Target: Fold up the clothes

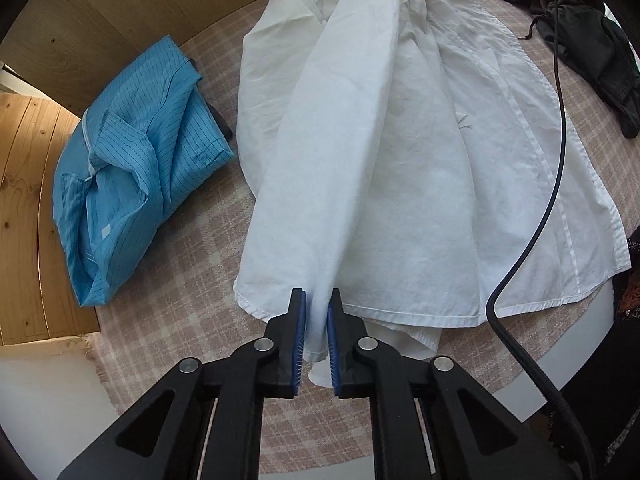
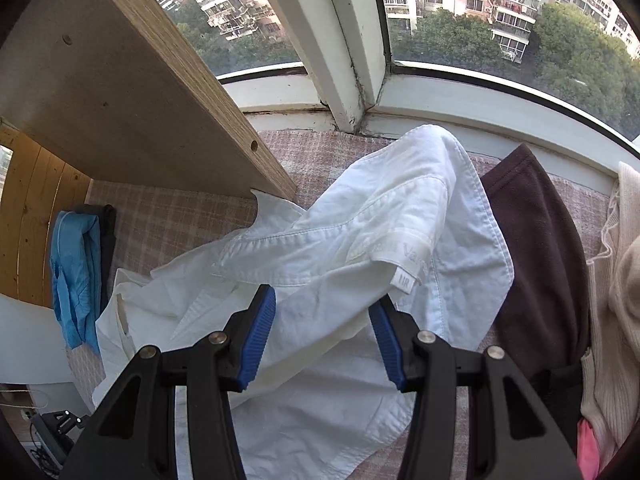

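Observation:
A white shirt (image 1: 380, 152) lies spread over the pink checked cloth (image 1: 180, 300) of the table. My left gripper (image 1: 318, 304) is shut on the shirt's lower hem, and a ridge of fabric runs taut from its blue pads away across the table. In the right wrist view the shirt's collar end (image 2: 360, 240) with its neck label is bunched and raised. My right gripper (image 2: 322, 304) stands open just above that fabric, which passes between and under its blue pads (image 2: 260, 332) without being pinched.
A folded blue striped shirt (image 1: 136, 152) lies left of the white one, by a wooden panel (image 2: 120, 92). Dark clothes (image 1: 592, 48) and a brown fleece (image 2: 536, 248) are piled on the right, with a cream knit (image 2: 616, 312). A black cable (image 1: 556, 152) crosses the shirt. Windows stand behind.

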`<act>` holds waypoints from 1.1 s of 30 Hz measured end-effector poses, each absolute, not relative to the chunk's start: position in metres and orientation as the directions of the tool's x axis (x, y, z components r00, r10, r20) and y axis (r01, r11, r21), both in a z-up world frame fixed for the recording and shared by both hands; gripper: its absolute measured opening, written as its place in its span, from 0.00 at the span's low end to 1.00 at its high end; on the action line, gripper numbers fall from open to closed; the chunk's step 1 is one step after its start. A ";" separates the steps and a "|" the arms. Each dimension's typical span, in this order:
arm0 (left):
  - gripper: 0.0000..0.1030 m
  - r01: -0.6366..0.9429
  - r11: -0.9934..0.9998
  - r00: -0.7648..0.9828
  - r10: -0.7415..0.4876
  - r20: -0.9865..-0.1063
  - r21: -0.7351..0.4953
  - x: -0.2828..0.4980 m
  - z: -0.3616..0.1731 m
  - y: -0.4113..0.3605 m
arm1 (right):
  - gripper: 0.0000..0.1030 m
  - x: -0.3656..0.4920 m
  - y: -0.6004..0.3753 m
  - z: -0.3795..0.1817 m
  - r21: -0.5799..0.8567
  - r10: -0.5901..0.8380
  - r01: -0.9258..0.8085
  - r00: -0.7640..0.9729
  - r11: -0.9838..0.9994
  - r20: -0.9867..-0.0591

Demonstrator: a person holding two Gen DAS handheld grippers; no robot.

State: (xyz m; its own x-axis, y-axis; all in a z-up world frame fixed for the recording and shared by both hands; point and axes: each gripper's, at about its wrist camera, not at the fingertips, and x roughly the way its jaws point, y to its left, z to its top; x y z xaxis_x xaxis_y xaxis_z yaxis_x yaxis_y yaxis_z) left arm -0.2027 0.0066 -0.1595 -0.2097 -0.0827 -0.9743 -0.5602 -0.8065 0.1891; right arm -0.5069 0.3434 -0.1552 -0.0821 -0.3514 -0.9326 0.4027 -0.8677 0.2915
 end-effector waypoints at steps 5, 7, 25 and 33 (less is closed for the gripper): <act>0.00 -0.594 -0.782 -0.217 -0.070 -0.974 0.189 -0.195 -0.155 0.011 | 0.21 -0.506 0.340 -0.154 0.268 -0.342 0.443 -0.096 -0.856 -0.935; 0.00 -0.611 -0.773 -0.216 -0.043 -0.975 0.170 -0.187 -0.146 0.017 | 0.17 -0.505 0.341 -0.152 0.267 -0.348 0.454 -0.105 -0.850 -0.931; 0.00 -0.739 -0.633 -0.036 0.378 -0.925 -0.230 -0.105 -0.099 0.145 | 0.09 -0.496 0.381 -0.139 0.194 -0.310 0.488 -0.169 -0.851 -0.936; 0.00 -0.727 -0.549 0.190 0.418 -0.888 -0.414 -0.071 -0.172 0.200 | 0.09 -0.486 0.407 -0.171 0.105 -0.216 0.489 -0.176 -0.866 -0.960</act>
State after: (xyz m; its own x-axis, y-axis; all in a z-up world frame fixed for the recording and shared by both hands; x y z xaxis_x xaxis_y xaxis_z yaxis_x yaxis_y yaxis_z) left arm -0.0715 0.2002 -0.1716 0.1902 0.4180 -0.8883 -0.7266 -0.5485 -0.4137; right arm -0.4857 0.4074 -0.1707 -0.1763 -0.2157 -0.9604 0.4894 -0.8658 0.1046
